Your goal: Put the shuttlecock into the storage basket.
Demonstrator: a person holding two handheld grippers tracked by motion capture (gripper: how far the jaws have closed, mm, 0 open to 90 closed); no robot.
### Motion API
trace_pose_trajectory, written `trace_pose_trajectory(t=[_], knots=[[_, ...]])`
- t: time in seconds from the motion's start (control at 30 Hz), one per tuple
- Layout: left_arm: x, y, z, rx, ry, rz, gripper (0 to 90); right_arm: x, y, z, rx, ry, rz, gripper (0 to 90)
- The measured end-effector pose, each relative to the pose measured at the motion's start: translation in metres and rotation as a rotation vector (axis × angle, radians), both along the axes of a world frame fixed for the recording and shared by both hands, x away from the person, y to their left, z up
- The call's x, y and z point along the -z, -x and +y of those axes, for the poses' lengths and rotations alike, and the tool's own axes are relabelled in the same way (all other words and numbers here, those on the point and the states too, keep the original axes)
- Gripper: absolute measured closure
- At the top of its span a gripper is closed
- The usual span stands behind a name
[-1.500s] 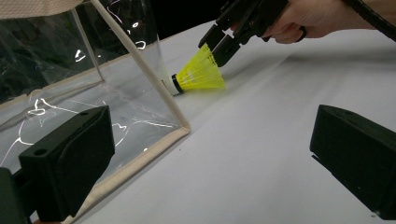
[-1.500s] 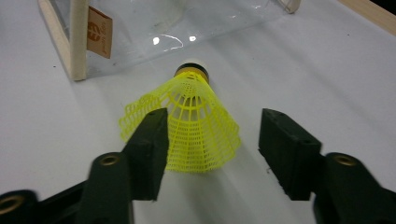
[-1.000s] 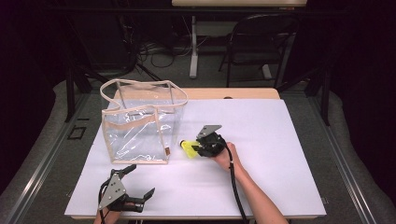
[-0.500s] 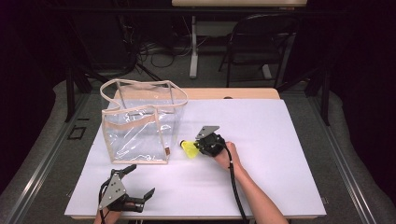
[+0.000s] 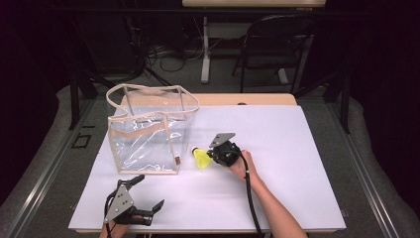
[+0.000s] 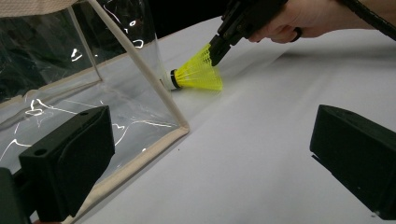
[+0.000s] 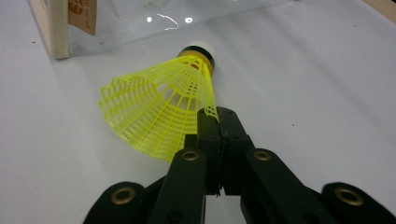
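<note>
Right gripper view shows the right gripper, whose jaws have just been closing, clenched on the yellow shuttlecock's skirt rim, mid-table beside the clear bag; its cork tip is partly hidden. Left gripper rests released near the table's front edge.

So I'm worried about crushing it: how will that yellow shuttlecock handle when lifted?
The shuttlecock probably weighs very little: its skirt is open mesh. The right gripper pinches only the skirt's rim, so it may flex or dangle cork-down. Set down, it would likely roll in a curve.
</note>
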State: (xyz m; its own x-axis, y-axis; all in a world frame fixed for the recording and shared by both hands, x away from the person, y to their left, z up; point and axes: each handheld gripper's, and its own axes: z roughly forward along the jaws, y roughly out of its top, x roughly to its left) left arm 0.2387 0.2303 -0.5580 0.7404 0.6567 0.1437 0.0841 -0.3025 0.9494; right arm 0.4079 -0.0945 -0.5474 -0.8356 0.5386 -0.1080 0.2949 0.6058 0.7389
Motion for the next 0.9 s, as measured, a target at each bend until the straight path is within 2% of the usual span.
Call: trace_pose_trajectory(t=[0.23,0.5,0.9], knots=[[0.000,0.000,0.000,0.001,0.001,0.001,0.0,-0.005,0.001,-0.006,-0.003,-0.027,0.026,89.6],[0.000,0.000,0.000,0.001,0.002,0.000,0.0,-0.014,0.004,-0.016,0.023,-0.051,0.046,89.5],[0.000,0.000,0.000,0.000,-0.001,-0.001,0.0,-0.023,0.014,-0.026,0.053,-0.073,0.036,89.4]])
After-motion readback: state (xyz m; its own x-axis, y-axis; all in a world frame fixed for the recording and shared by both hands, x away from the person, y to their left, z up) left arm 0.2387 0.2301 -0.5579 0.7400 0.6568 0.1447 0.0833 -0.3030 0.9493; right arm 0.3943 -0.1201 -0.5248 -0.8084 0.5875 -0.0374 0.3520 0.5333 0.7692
